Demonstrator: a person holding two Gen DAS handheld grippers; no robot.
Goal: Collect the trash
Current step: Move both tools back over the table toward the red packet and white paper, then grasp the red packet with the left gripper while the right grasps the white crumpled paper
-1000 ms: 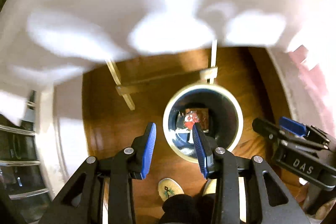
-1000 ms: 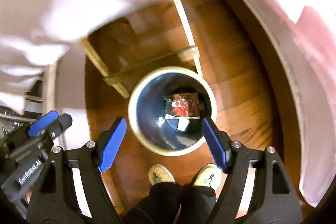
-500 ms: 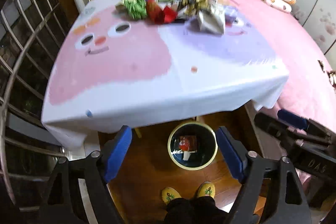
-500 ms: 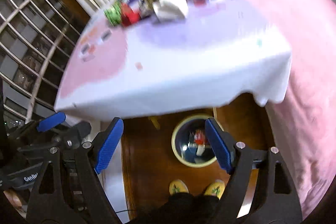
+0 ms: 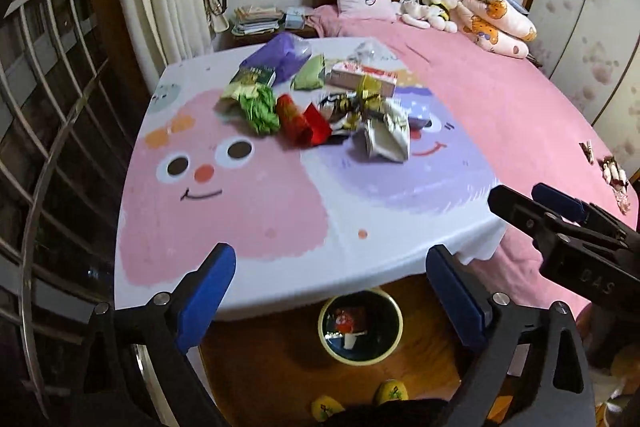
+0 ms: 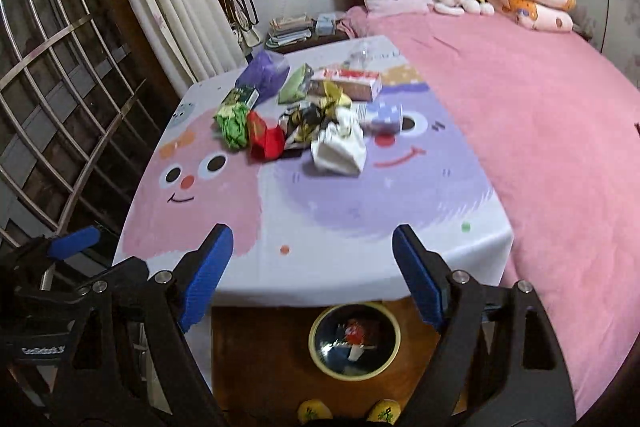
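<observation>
Left gripper (image 5: 326, 291): jaws spread wide, nothing between them, held above the near edge of the table.
Right gripper (image 6: 312, 271): jaws likewise spread and empty, above the same near edge; its body also shows at the right of the left view.
Table (image 5: 224, 211): covered by a cloth printed with a pink smiling face on the left and a purple one on the right.
Trash pile (image 5: 320, 103): heaped at the far middle of the table. Includes a crumpled green wrapper (image 5: 260, 109), a red wrapper (image 5: 302, 123), a white crumpled bag (image 5: 388, 135), a purple bag (image 5: 280, 57) and a flat red-and-white box (image 5: 364, 77).
Bin (image 5: 396, 323): round, pale-rimmed, on the wooden floor below the table's near edge; holds a wrapper, apparently red and white, too small to identify.
Bed (image 5: 520, 107): pink cover, right of the table.
</observation>
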